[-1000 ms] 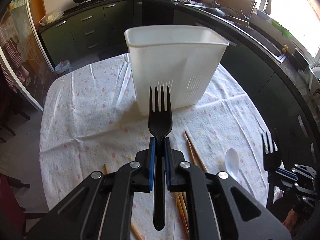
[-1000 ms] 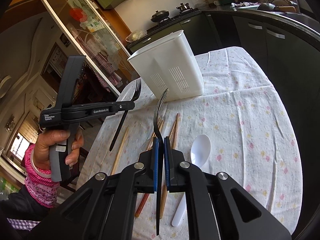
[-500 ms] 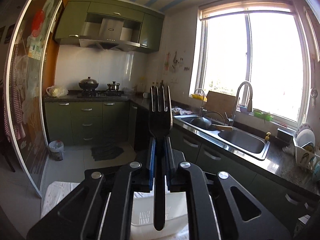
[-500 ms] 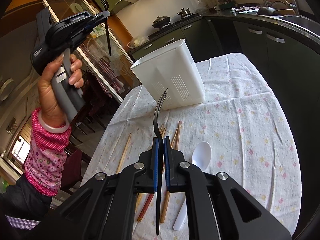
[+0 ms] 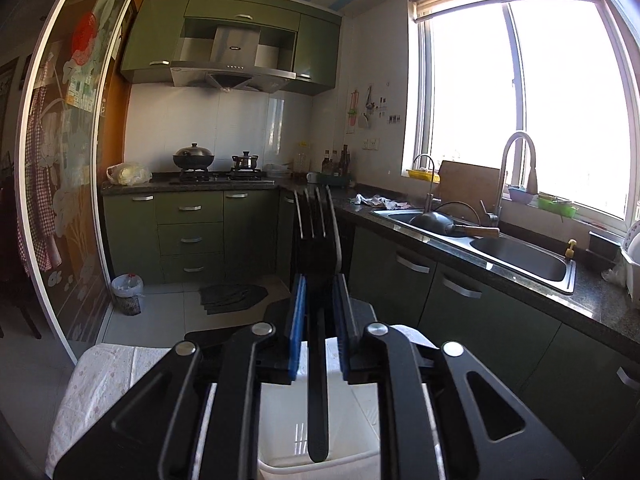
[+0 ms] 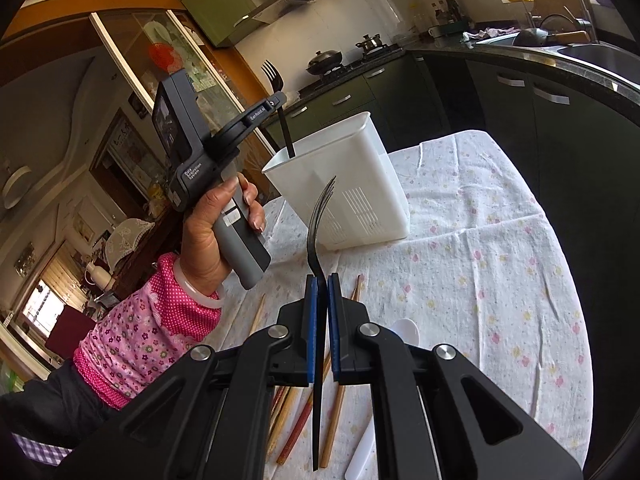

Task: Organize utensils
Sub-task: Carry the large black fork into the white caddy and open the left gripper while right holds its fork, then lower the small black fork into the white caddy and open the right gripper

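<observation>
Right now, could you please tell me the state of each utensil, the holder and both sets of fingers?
Left gripper: fingers opening, pads clear of the fork between them.
Left fork: upright, handle end inside the holder.
White holder: upright on the tablecloth.
Right gripper: shut on the second fork.
Second fork: held above the table.
Chopsticks: lying on the tablecloth.
White spoon: lying on the tablecloth.

Black fork (image 6: 286, 128) upright, handle entering white caddy (image 6: 360, 200).

Black grippers, blue-padded fingers (image 6: 312, 320), silver screws, grey handle, pink floral sleeve (image 6: 148, 340), white bangle (image 6: 196, 294)
</observation>
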Available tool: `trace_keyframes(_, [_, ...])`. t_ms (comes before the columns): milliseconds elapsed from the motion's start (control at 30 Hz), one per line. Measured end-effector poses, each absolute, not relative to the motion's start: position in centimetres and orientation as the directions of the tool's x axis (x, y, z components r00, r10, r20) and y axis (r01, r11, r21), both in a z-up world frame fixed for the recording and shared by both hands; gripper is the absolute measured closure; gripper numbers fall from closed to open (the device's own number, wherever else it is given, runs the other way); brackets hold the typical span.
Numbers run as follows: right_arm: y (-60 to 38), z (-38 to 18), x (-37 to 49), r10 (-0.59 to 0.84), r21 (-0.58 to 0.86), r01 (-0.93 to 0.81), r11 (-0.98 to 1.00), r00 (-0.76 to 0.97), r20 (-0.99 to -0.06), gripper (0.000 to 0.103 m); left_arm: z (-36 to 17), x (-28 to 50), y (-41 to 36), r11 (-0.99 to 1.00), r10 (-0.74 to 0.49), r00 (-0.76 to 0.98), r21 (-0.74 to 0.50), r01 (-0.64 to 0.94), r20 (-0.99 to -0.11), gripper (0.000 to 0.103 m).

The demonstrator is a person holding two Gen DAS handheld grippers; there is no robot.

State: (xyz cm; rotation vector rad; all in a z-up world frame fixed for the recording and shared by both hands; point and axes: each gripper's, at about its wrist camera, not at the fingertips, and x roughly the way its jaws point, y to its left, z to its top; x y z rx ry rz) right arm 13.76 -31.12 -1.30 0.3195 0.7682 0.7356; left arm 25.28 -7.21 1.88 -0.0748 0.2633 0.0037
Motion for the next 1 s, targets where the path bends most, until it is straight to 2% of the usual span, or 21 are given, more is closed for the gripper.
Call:
trace_keyframes(67, [-30.9,-0.6,14.1,0.701,0.502,-0.490,0.713,0.502,-0.506,0.097,1.4,24.9,-7.4,0.998,0.000,0.965,-0.066,-0.018,-0.262,0.063])
trace_keyframes(167, [-30.3,1.1,14.6,0.690,0.471,-0.505,0.724,0.534,-0.488,0.097,1.2,24.3,-7.5,0.998,-0.001,0.965,-0.065,-0.017,-0.262,0.052])
trace_keyframes(300, [-29.7,4.5,16.1,0.676,0.425,-0.527,0.736,0.607,-0.417,0.097,1.8,22.4,-6.8,0.995,0.000,0.964,-0.096,-0.027,-0.266,0.052])
trace_keyframes(467, [-27.7,9.2,18.9,0.649,0.366,-0.552,0.749,0.723,-0.238,0.097,2.3,17.5,-5.1,0.991,0.041,0.963,-0.114,-0.074,-0.267,0.049])
trace_keyframes(633, [-23.9,10.7,23.5,0.582,0.305,-0.533,0.789,0.808,-0.093,0.097,1.2,12.3,-2.9,0.983,0.049,0.955,-0.158,-0.099,-0.294,0.044])
trace_keyframes(800, [-20.4,8.6,27.7,0.504,0.242,-0.475,0.846,0.860,-0.077,0.097,0.1,9.5,-1.6,0.980,0.054,0.950,-0.165,-0.109,-0.308,0.044])
trace_keyframes(1000, [-19.9,4.8,30.5,0.449,0.244,-0.409,0.879,0.883,-0.136,0.097,0.9,9.1,-1.2,0.982,0.044,0.954,-0.161,-0.095,-0.297,0.043])
